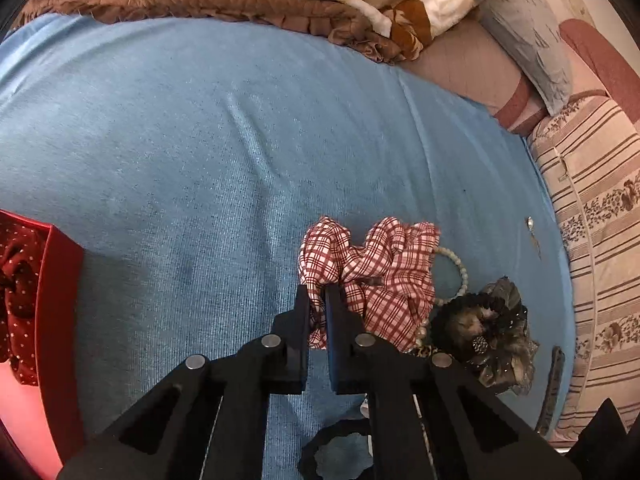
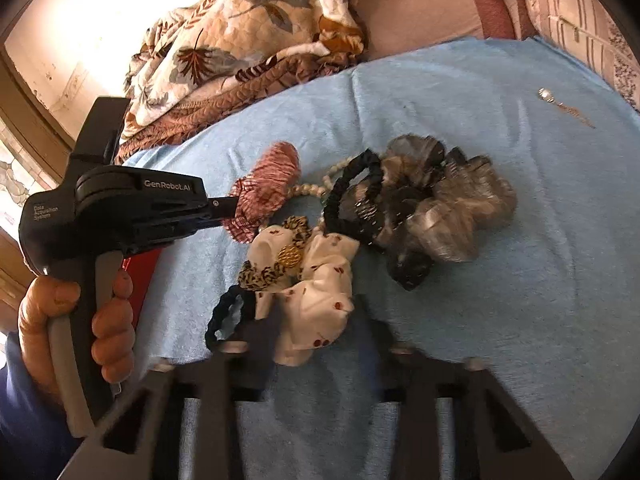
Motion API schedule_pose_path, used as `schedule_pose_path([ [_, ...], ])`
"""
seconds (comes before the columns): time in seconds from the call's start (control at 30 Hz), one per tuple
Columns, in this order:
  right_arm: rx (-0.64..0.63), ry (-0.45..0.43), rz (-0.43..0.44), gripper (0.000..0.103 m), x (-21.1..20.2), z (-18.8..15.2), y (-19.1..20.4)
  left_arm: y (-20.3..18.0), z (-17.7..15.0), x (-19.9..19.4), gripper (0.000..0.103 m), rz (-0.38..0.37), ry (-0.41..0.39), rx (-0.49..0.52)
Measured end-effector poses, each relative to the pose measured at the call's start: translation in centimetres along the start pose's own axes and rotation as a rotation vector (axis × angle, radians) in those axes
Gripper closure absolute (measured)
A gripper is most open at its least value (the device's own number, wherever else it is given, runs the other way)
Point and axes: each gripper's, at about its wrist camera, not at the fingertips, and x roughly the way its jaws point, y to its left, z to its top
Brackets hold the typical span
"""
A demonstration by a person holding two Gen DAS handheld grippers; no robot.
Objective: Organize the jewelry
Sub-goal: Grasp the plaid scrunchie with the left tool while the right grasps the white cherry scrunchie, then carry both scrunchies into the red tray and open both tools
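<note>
In the left wrist view my left gripper (image 1: pixel 318 294) is shut on the near edge of a red-and-white checked scrunchie (image 1: pixel 384 272) lying on the blue cloth (image 1: pixel 200 160). The right wrist view shows that same gripper (image 2: pixel 230 208) from the side, biting the checked scrunchie (image 2: pixel 272 184). My right gripper (image 2: pixel 320 332) is blurred, with its fingers apart on either side of a white cherry-print scrunchie (image 2: pixel 316 308) that looks unsqueezed. The pile also holds a pearl bracelet (image 2: pixel 308 190), a leopard hair tie (image 2: pixel 288 256), a black scrunchie (image 2: pixel 352 196) and a grey organza one (image 2: pixel 452 208).
A red box (image 1: pixel 52 300) holding a dark red dotted scrunchie (image 1: pixel 16 280) stands at the left. An earring (image 2: pixel 560 106) lies apart at the far right, a dark braided tie (image 2: pixel 228 316) near the white scrunchie. A hand (image 2: pixel 108 320) grips the left tool. Blankets (image 1: pixel 280 0) border the cloth.
</note>
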Motion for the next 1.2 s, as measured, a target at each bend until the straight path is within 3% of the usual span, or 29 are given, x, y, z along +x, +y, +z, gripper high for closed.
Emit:
schedule_pose_path([
  [0.07,0.018,0.011,0.016,0.090,0.2,0.1,-0.2,-0.2,-0.1,-0.8,0.097,-0.005,-0.011,0.004],
  [0.33,0.027,-0.008,0.027,0.094,-3.7,-0.9,-0.4,-1.3,-2.2,-7.3,0.097,-0.048,-0.084,0.059],
  [0.43,0.072,-0.015,0.117,0.094,-6.0,-1.5,-1.2,-1.0,-4.0,-10.2,0.097,-0.079,-0.114,0.057],
  [0.47,0.075,-0.015,0.099,0.094,-6.8,-1.7,-1.5,-0.9,-4.5,-10.9,0.097,-0.087,-0.122,0.057],
  [0.5,0.042,-0.019,0.018,0.094,-7.2,-1.9,-1.3,-0.7,-5.3,-12.0,0.097,-0.091,-0.134,0.059],
  [0.53,-0.034,-0.030,-0.117,0.094,-7.7,-2.3,-0.6,-0.5,-5.8,-12.5,0.097,-0.091,-0.142,0.059],
  [0.57,-0.080,-0.038,-0.172,0.094,-8.0,-2.6,0.0,-0.4,-6.5,-13.2,0.097,-0.091,-0.150,0.060],
  [0.7,-0.049,-0.031,-0.028,0.094,-9.7,-3.7,0.0,0.2,-8.4,-15.3,0.097,-0.077,-0.178,0.066],
  [0.8,-0.192,-0.079,-0.250,0.094,-10.7,-4.3,2.0,1.1,-9.6,-16.8,0.097,-0.066,-0.200,0.061],
  [0.83,-0.214,-0.090,-0.266,0.094,-11.1,-4.5,2.4,1.8,-10.1,-17.6,0.097,-0.062,-0.213,0.054],
  [1.0,-0.217,-0.125,-0.199,0.094,-13.3,-4.4,3.8,5.1,-11.6,-20.1,0.097,-0.037,-0.265,0.011],
  [1.2,-0.282,-0.104,-0.114,0.094,-12.9,-4.3,8.0,12.4,-13.1,-21.9,0.097,0.025,-0.302,-0.110],
])
